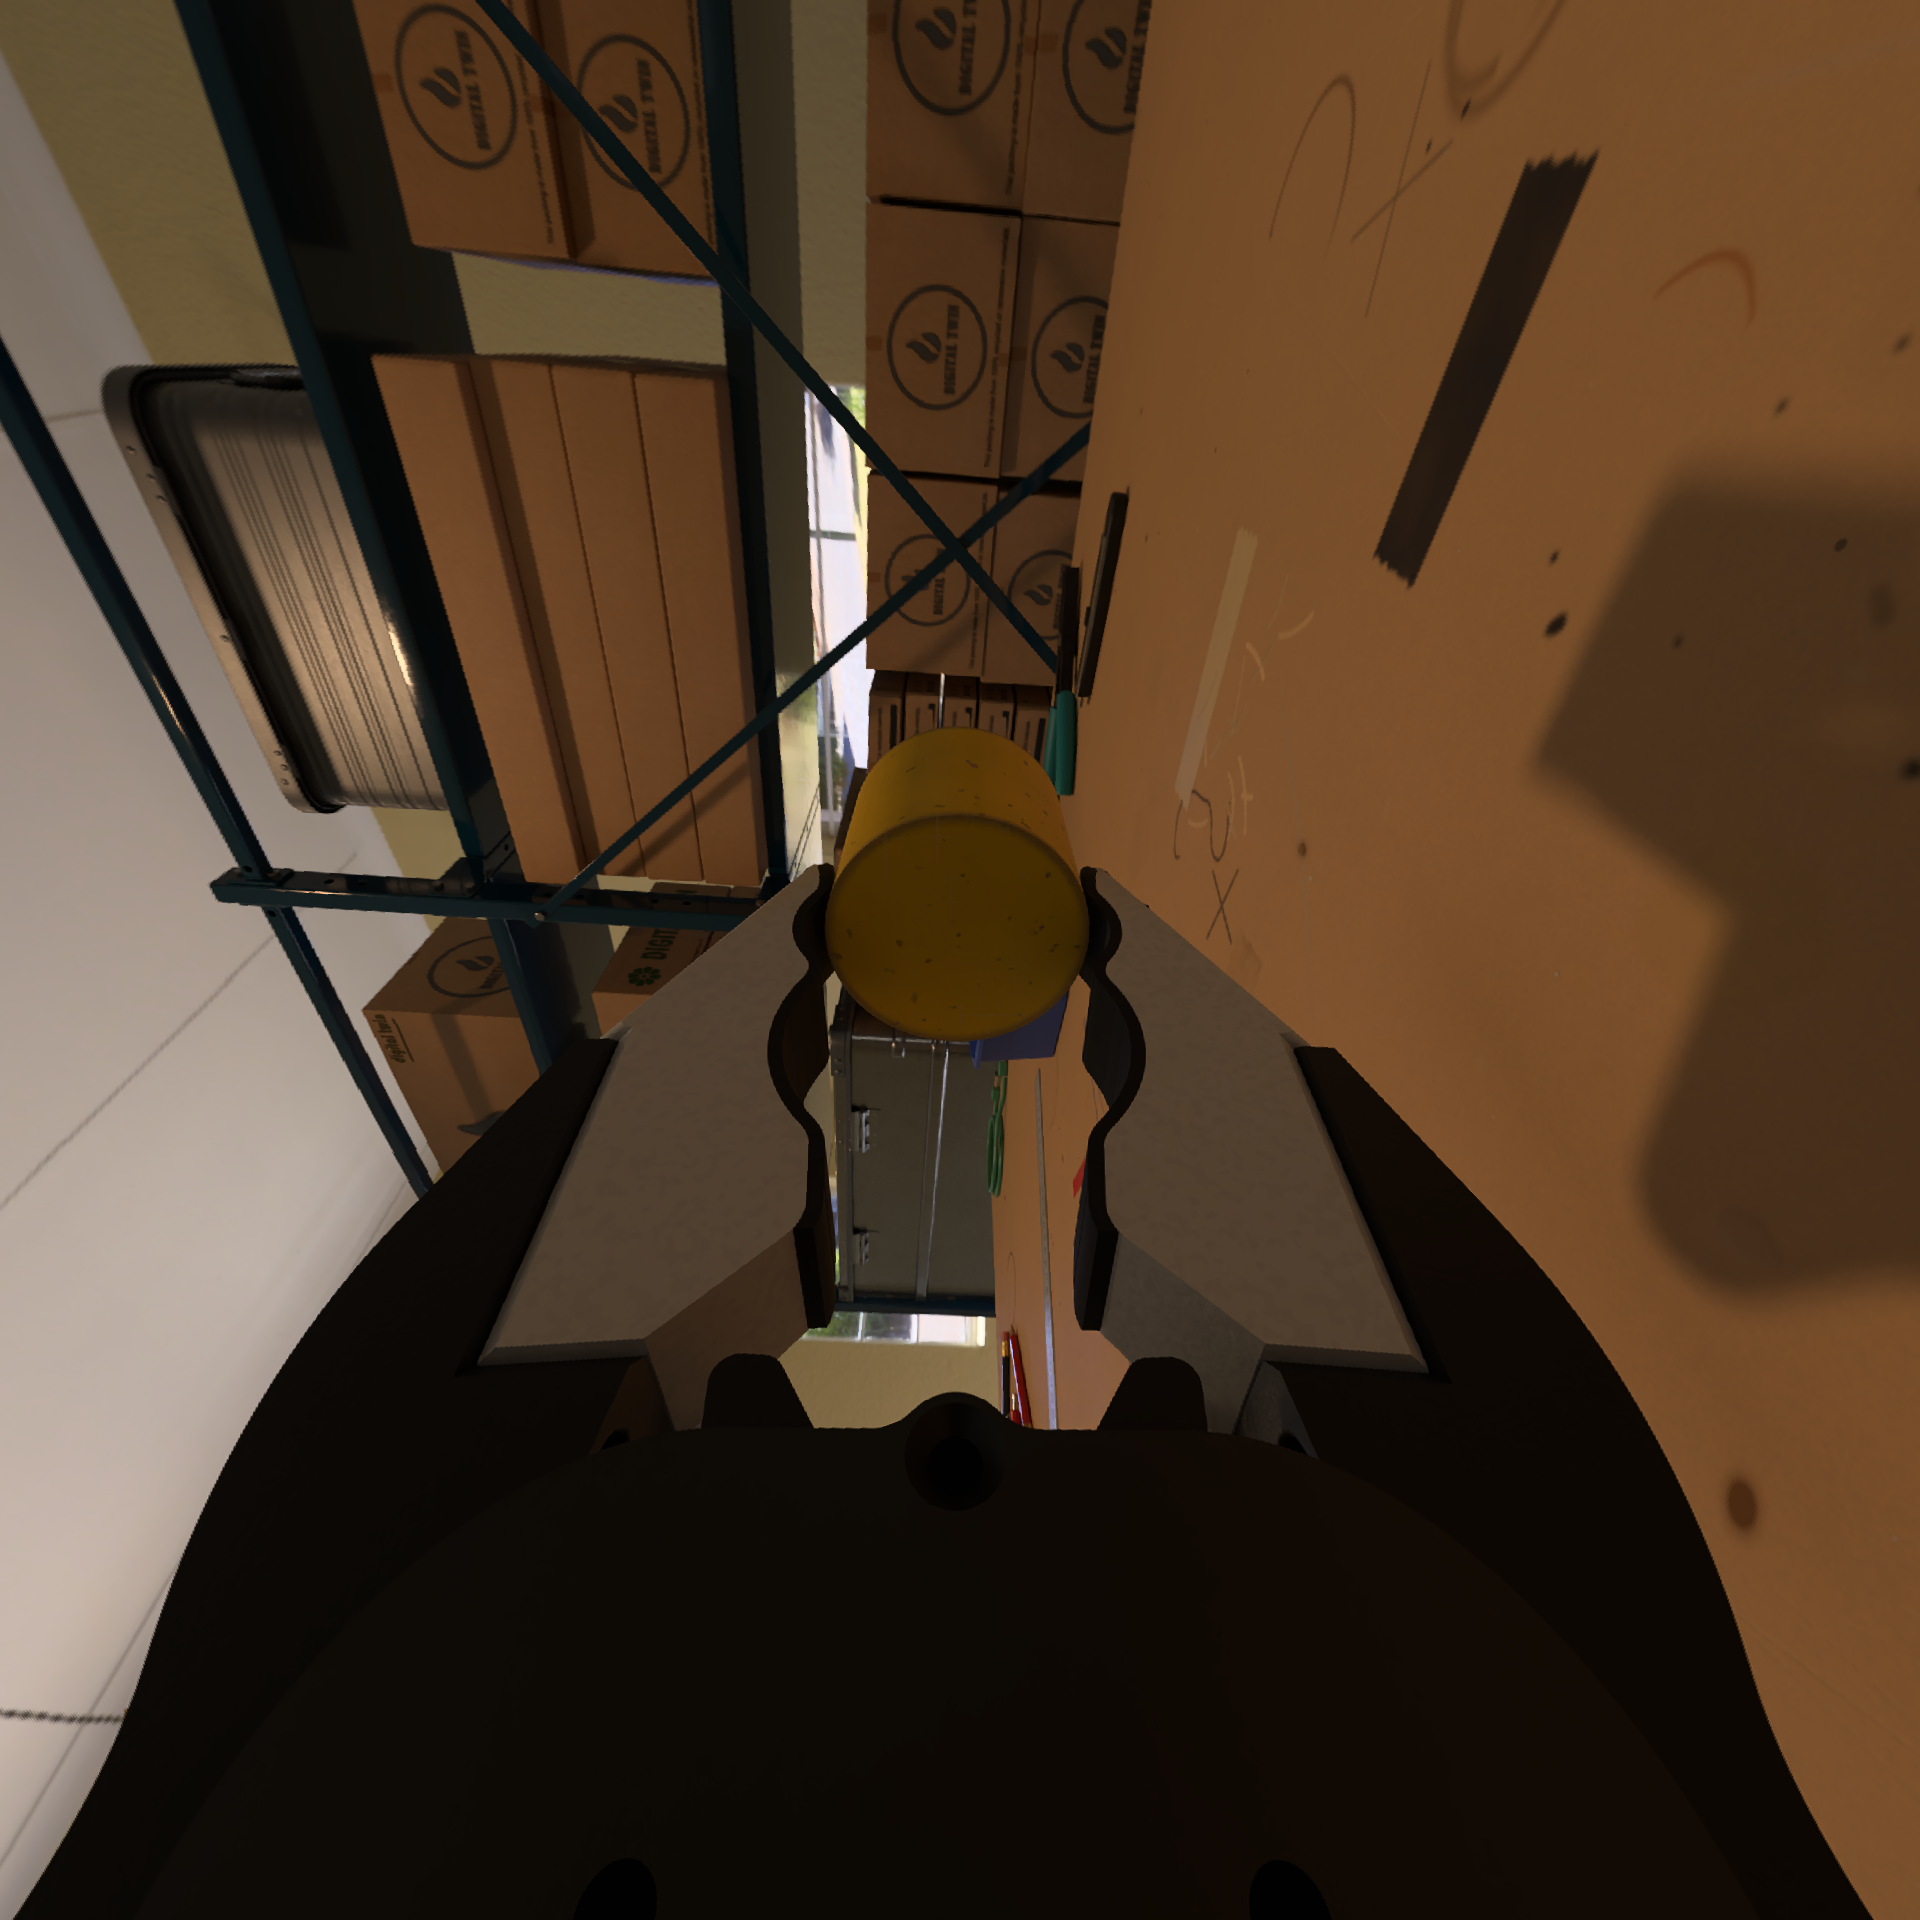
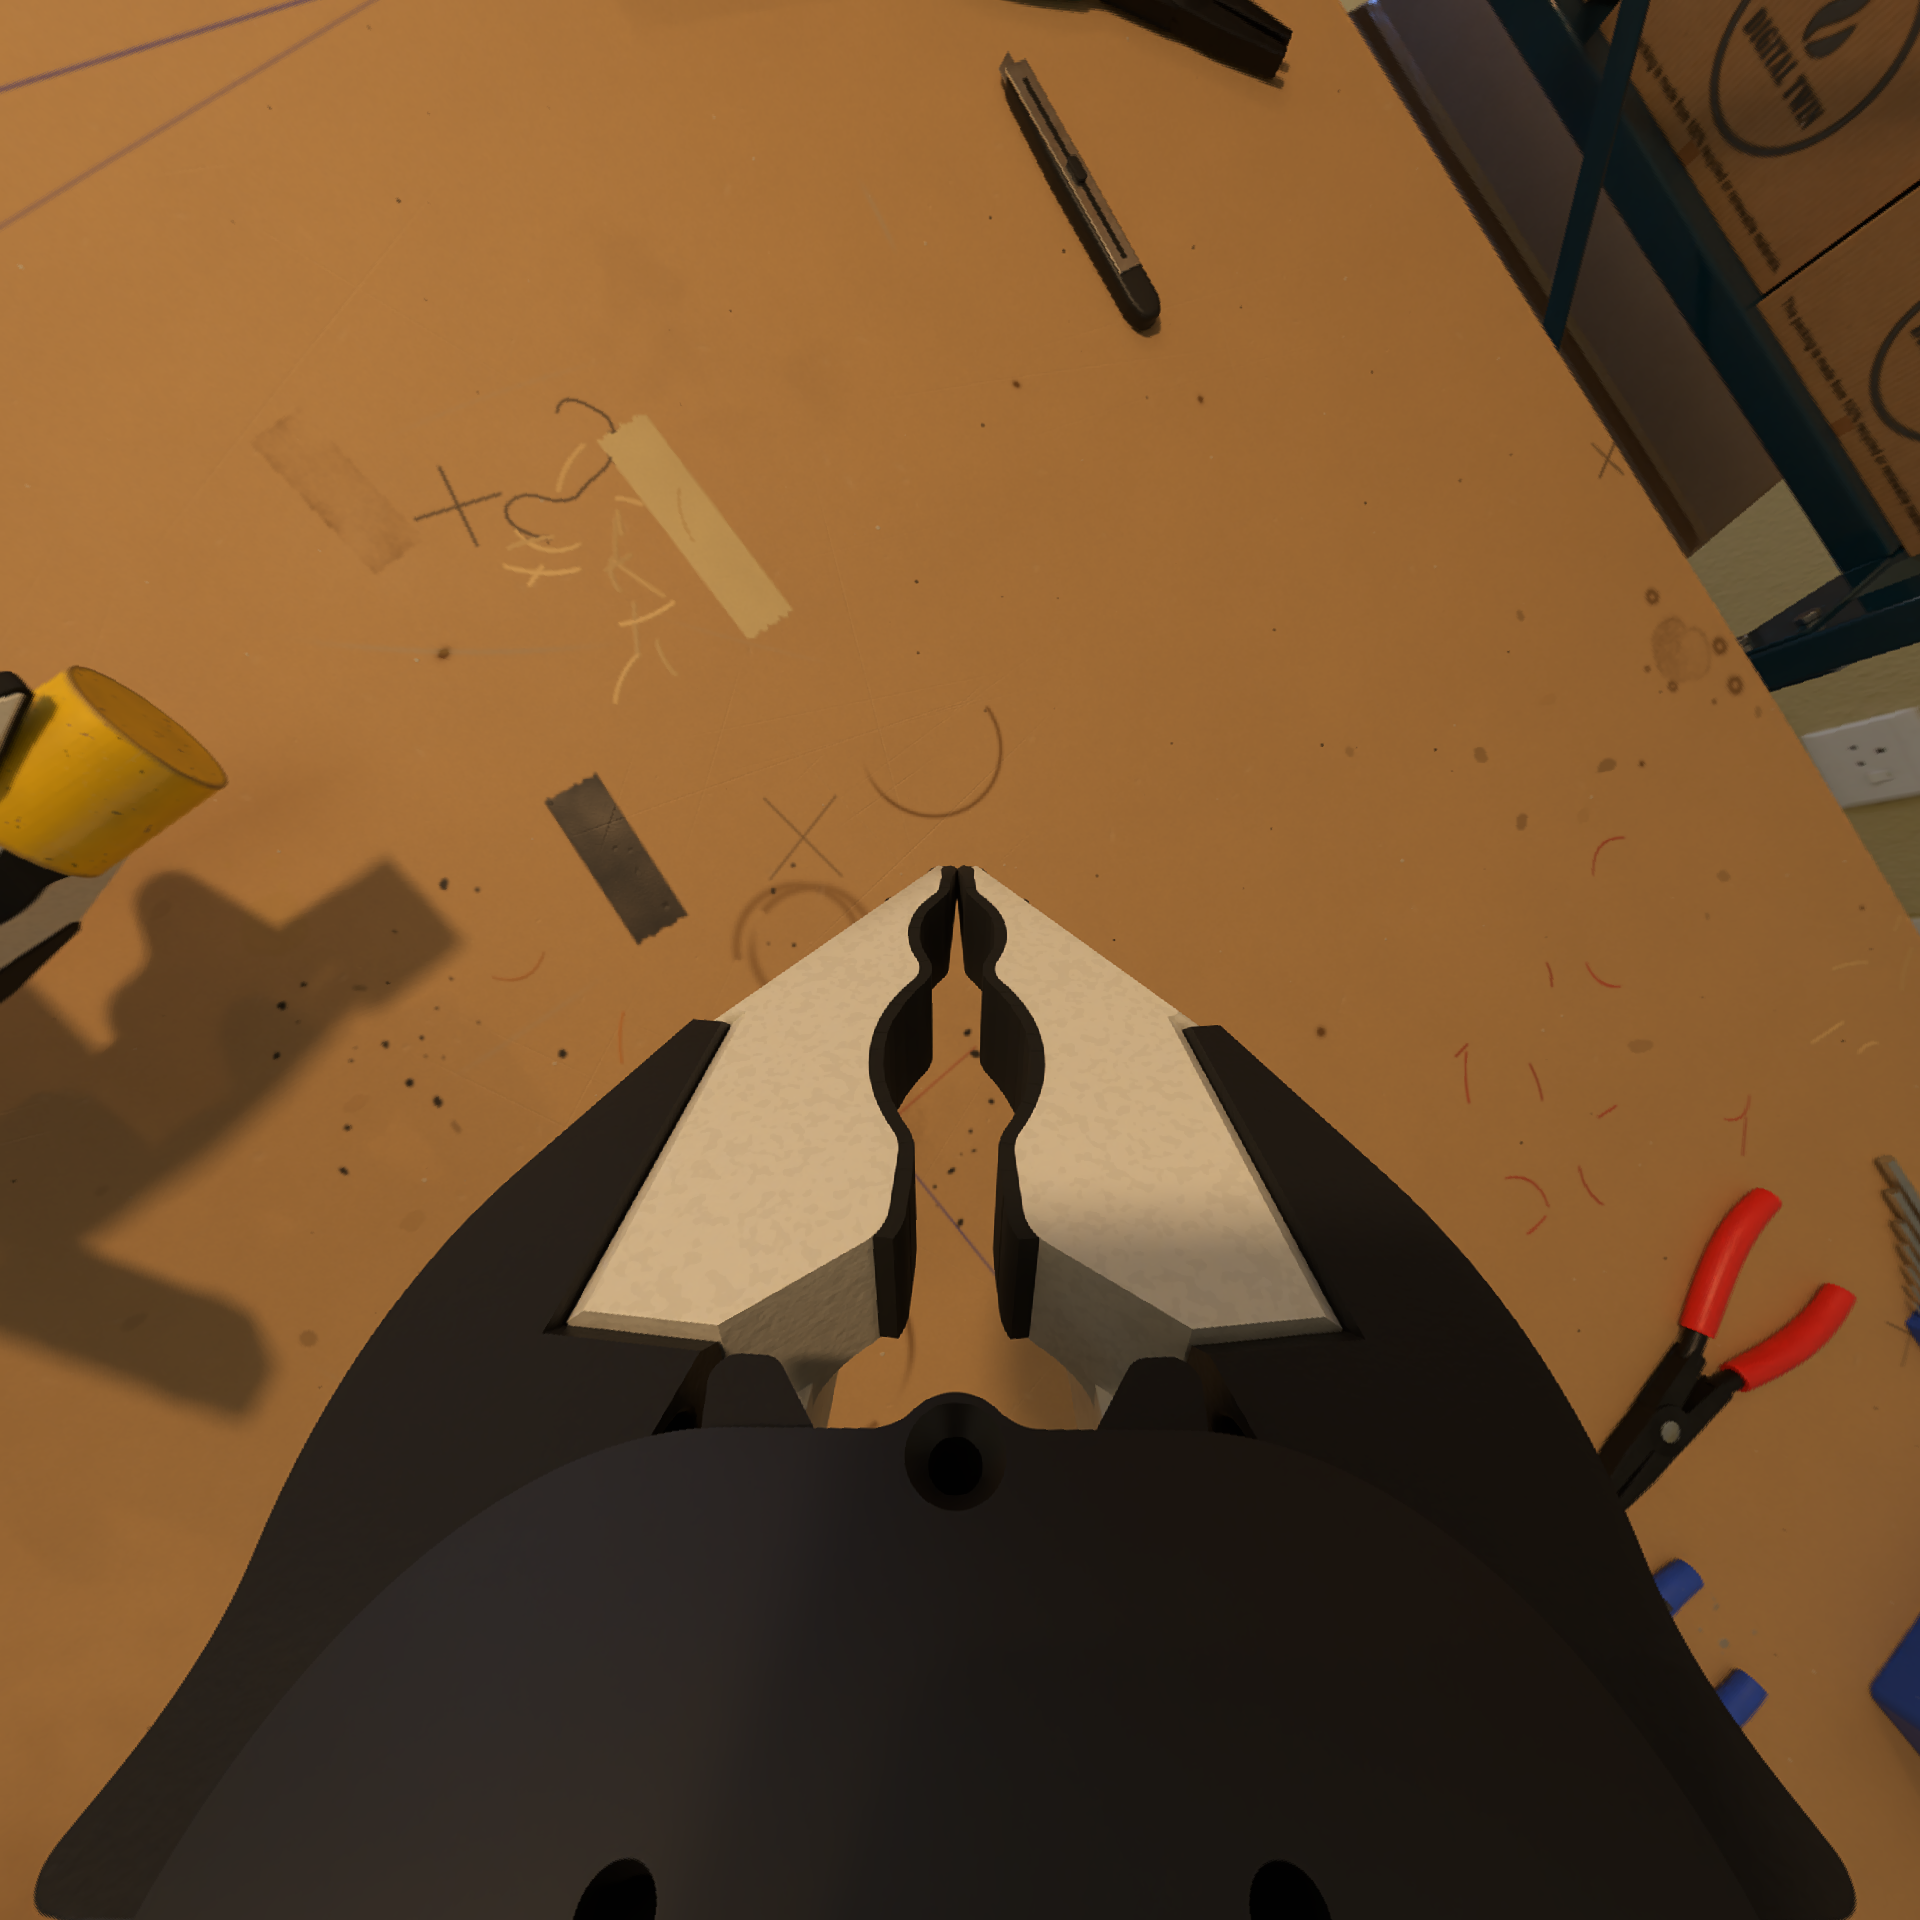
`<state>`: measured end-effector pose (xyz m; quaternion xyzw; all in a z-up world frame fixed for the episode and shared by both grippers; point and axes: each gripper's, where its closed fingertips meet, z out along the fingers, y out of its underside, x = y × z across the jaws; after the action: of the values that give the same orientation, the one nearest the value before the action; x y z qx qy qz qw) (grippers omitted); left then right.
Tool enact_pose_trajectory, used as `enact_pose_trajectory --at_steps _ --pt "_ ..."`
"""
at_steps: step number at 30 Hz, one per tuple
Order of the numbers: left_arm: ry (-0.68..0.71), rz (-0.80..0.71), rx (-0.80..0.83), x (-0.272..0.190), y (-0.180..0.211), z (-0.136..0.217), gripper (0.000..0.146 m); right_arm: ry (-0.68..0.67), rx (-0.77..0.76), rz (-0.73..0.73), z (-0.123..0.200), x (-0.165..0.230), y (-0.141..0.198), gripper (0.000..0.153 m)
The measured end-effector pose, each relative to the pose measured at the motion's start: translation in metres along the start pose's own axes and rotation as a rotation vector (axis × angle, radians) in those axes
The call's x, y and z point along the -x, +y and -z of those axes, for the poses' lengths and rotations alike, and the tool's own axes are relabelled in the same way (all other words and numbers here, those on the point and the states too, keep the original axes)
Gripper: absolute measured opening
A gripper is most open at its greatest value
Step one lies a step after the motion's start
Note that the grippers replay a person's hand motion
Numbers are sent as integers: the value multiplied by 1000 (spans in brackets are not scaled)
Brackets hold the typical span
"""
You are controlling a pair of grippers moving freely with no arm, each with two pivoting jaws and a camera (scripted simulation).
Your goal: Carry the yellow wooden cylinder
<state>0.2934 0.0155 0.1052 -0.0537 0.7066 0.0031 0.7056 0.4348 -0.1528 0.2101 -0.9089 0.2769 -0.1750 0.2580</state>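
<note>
The yellow wooden cylinder (image 1: 956,914) is speckled and lies between the fingertips of my left gripper (image 1: 956,920), which is shut on it. The cylinder is held above the brown table (image 1: 1455,935), with its round end face toward the camera. In the right wrist view the cylinder (image 2: 99,774) shows at the far left edge, held by the left gripper's fingers (image 2: 21,904), casting a shadow on the table. My right gripper (image 2: 957,878) is shut and empty, with its tips together over the table (image 2: 1247,623).
A utility knife (image 2: 1081,192) lies at the far side of the table. Red-handled pliers (image 2: 1725,1340) lie at the right edge, with blue parts (image 2: 1704,1642) below them. Tape strips (image 2: 613,857) are stuck on the table. Blue shelving with cardboard boxes (image 1: 623,582) and a metal case (image 1: 909,1153) stands beyond.
</note>
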Motion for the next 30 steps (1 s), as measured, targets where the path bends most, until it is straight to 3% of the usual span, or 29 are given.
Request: enact_pose_trajectory --at_steps 11,20,30 --pt "22 -9 79 -5 -13 -11 47 7 -45 3 0 0 0 0" --pt "24 -40 190 -13 7 -18 47 18 -62 11 0 1 0 0" --pt "122 -65 146 -25 -11 -10 47 20 -85 13 0 0 0 0"
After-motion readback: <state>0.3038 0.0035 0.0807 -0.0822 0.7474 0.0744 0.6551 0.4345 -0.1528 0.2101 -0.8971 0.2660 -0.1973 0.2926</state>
